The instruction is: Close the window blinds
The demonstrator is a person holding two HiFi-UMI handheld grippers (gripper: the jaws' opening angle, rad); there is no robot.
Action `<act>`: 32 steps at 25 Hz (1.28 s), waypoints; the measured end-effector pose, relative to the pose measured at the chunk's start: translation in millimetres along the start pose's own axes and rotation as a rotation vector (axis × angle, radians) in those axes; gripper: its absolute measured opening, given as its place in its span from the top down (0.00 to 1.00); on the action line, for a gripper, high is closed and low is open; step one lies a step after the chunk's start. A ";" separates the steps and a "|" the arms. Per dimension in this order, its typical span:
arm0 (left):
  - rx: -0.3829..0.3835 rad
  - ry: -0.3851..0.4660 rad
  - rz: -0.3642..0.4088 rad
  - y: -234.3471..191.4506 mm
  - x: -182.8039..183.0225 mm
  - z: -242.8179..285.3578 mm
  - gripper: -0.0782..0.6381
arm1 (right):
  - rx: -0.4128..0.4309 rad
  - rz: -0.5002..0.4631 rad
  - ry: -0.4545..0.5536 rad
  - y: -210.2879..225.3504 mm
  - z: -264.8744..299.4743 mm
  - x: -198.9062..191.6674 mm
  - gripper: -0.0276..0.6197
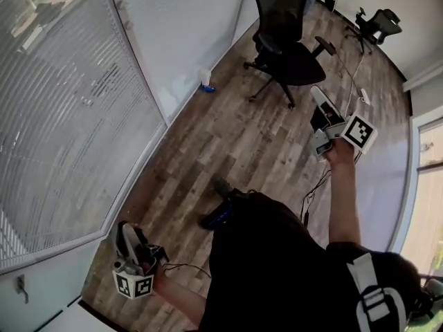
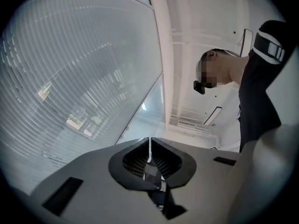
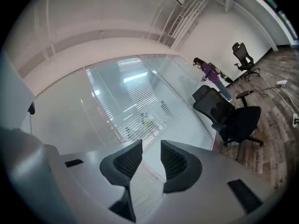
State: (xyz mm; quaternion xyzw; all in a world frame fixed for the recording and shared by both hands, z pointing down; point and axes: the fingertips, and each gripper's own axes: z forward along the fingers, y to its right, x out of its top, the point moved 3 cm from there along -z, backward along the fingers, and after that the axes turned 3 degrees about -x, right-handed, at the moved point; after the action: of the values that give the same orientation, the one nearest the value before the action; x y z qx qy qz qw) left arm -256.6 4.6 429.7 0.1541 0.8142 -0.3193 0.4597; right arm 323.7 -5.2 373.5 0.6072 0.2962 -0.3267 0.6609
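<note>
The window blinds fill the glass wall at the left of the head view, their slats lying nearly flat with the outside showing through. They also fill the left gripper view as blinds. My left gripper hangs low at the bottom left, near the wall below the blinds. Its jaws are shut, with only a thin bright slit between the pads and nothing held. My right gripper is raised out over the floor on the right. It stands open and empty, pointing toward the far blinds.
A black office chair stands on the wood floor ahead, a second chair farther back. A blue object lies at the wall's foot. A cable runs across the floor. Another person stands far off.
</note>
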 end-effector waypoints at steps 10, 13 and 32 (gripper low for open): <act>0.217 0.025 0.166 58.1 12.0 -39.1 0.86 | 0.292 0.135 -0.148 -23.3 28.2 -30.0 0.77; 0.316 0.048 0.185 89.2 -1.9 -25.0 0.86 | 0.379 0.131 -0.221 0.3 48.3 -31.8 0.77; 0.483 -0.035 0.348 346.2 -56.0 -43.6 0.86 | 0.703 0.251 -0.434 76.9 -63.5 -56.3 0.77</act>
State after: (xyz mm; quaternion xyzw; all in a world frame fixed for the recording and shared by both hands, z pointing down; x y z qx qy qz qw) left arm -66.8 294.9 362.5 0.3908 0.6678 -0.4229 0.4717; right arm 350.6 65.8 459.1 0.7440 -0.0551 -0.4451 0.4953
